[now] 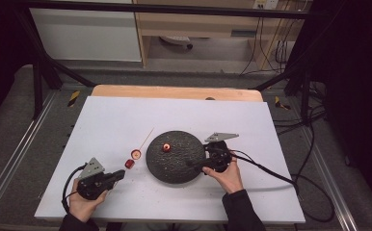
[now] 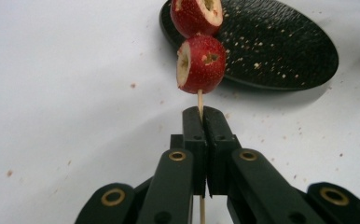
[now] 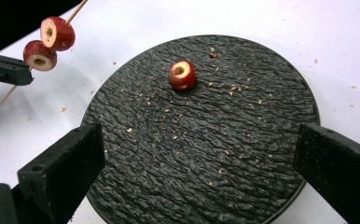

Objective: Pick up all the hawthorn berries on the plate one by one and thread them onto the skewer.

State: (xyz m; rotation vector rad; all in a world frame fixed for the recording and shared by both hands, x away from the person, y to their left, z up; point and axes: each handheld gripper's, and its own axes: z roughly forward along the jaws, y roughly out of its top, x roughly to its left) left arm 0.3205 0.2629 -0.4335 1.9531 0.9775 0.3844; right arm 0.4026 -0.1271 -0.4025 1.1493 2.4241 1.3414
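- Two cored red fruits (image 2: 201, 64) sit threaded on a thin wooden skewer (image 2: 200, 103), one right behind the other, and the left gripper (image 2: 202, 116) has its jaws clamped tight on the stick just below the nearer fruit.
- From the high view, that left gripper (image 1: 119, 174) is low over the white table (image 1: 102, 120), left of the black plate (image 1: 174, 166), with the skewer (image 1: 145, 138) running up and away from it, tilted.
- Over on the right gripper view, the same pair of fruits (image 3: 48, 42) hangs above the table just beside the plate's rim, clear of the plate itself.
- One more cored fruit (image 3: 182, 75) lies alone on the textured black plate (image 3: 243, 140), hole facing up, crumbs scattered round it.
- Right gripper (image 3: 199, 158) now: jaws spread wide, nothing between the pads, hovering over the near side of the plate.
- High view again, and the right gripper (image 1: 193, 164) reaches in over the plate's right edge, hand behind it, cable trailing off to the right.
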